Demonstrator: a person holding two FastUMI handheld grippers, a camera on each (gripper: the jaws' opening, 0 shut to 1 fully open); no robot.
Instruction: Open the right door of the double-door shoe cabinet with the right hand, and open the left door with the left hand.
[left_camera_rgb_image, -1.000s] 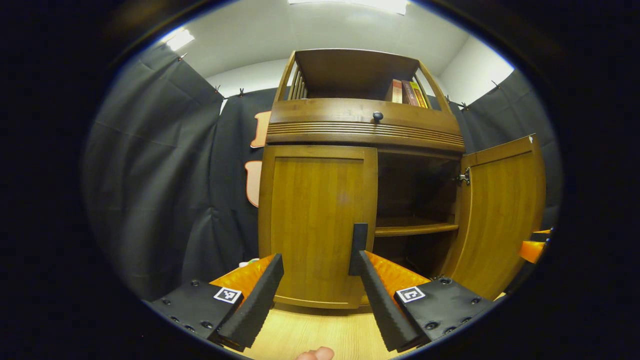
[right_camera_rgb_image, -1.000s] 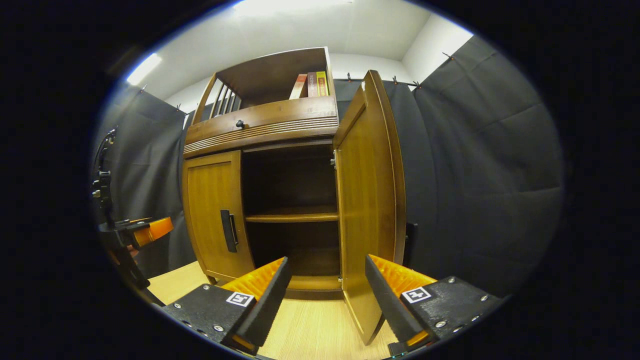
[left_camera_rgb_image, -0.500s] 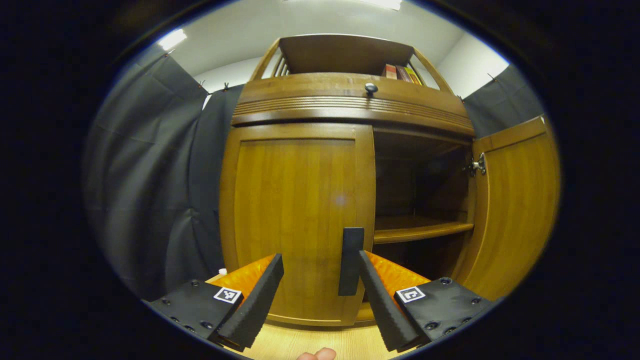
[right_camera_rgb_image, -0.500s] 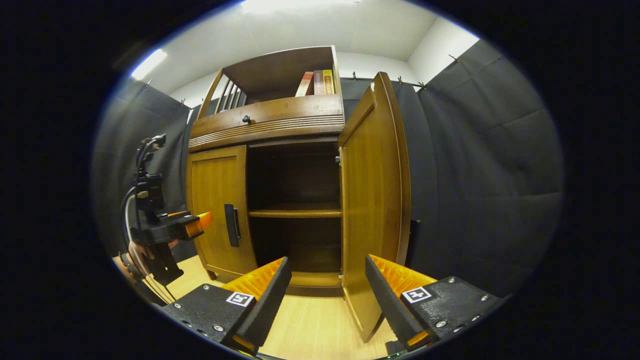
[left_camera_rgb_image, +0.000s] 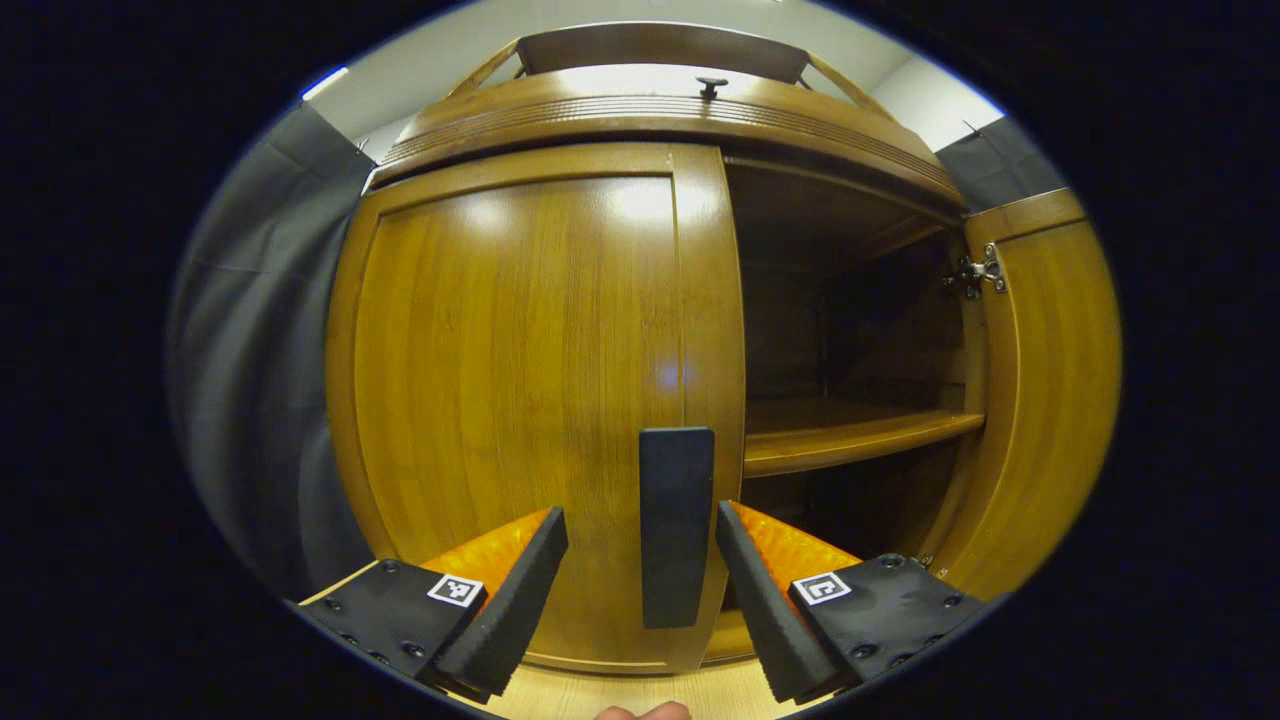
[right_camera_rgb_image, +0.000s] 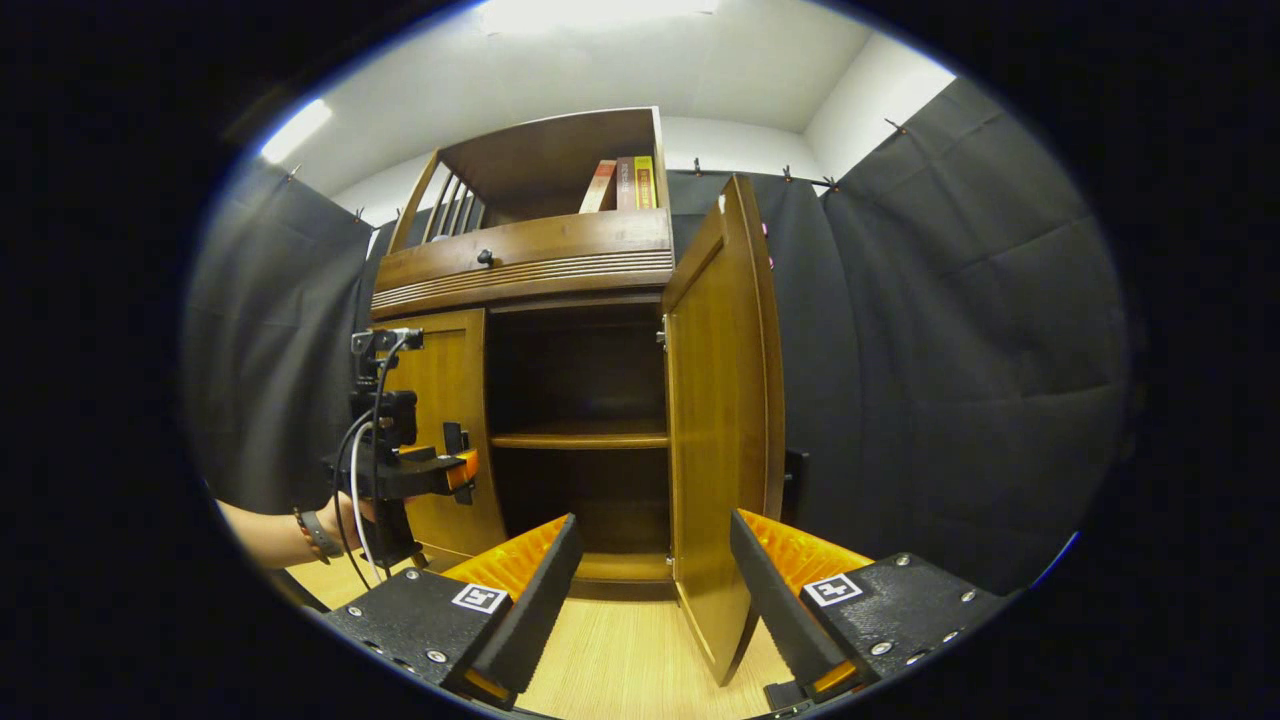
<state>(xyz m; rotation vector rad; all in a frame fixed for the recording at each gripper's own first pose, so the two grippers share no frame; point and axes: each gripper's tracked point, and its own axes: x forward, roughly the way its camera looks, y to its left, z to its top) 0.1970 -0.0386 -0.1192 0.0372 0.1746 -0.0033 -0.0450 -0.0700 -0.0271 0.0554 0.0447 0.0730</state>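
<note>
We see the left gripper (left_camera_rgb_image: 640, 575) with jaws spread on either side of the left door's handle (left_camera_rgb_image: 676, 525), not gripping it. The right gripper (right_camera_rgb_image: 650, 585) also has jaws apart, holding nothing. Beyond lies the light wood floor (right_camera_rgb_image: 620, 665), then the shoe cabinet (right_camera_rgb_image: 530, 260): left door (left_camera_rgb_image: 520, 400) shut, right door (right_camera_rgb_image: 715, 430) swung open. Black cloth (right_camera_rgb_image: 950, 350) lines the booth.

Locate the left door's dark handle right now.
In the left gripper view, the dark vertical bar handle sits on the closed wooden left door's right edge, between the left gripper's open jaws.
</note>
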